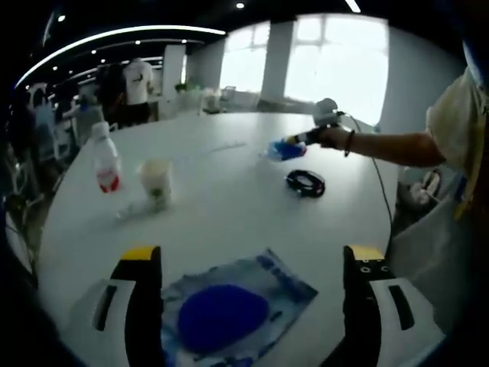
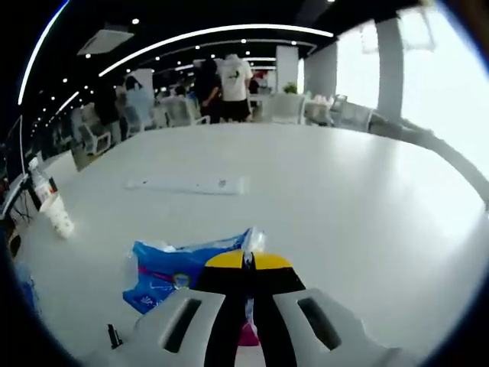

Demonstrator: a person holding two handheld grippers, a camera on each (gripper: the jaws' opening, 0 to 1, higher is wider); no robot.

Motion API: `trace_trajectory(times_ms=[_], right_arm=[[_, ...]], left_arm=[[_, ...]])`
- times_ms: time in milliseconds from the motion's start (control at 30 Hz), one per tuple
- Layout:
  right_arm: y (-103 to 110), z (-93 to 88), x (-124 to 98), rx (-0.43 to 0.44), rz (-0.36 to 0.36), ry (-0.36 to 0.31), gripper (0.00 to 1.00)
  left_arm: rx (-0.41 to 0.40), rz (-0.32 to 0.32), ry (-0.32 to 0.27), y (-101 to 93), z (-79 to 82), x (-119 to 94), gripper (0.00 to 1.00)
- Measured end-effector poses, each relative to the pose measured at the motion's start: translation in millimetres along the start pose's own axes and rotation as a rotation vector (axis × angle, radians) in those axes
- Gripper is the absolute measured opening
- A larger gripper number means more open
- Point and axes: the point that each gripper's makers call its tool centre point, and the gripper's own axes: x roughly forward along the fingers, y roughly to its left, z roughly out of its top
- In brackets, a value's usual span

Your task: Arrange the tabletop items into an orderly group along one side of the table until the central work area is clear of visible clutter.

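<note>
White tabletop (image 1: pixel 229 191) runs across a big open office, with people standing far back at upper left. In the left gripper view, going left to right, I see a plastic bottle (image 1: pixel 105 159) with a red label, a pale cup (image 1: pixel 155 182) just beside it, a blue packet (image 1: pixel 237 302) low in the frame between my left gripper's (image 1: pixel 252 294) spread jaws, which hold nothing, then a black coiled cable (image 1: pixel 306 183) right of centre.

In the right gripper view, a flat white strip (image 2: pixel 187 185) lies at centre left and my right gripper (image 2: pixel 247 264) is pinched on the edge of a blue wipes pack (image 2: pixel 179 267).

My worry is that thin corner grip: the soft pack could slip or tear free if swung quickly. Reaching leftward could also topple the upright bottle or cup.
</note>
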Motion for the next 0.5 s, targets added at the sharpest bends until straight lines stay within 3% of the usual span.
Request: trace_trajectory(times_ms=[333,500], right_arm=[[-4.7,-17.2,7.9,0.09,0.005,0.014,0.01],[-6.7,-21.8,9.3,0.089,-0.001,0.008,0.01]], left_arm=[[-0.012,0.002,0.016,2.3,-5.1,1.2,0.96],[-0.012,-0.001,0.025,2.2,-7.6,1.6,0.96]])
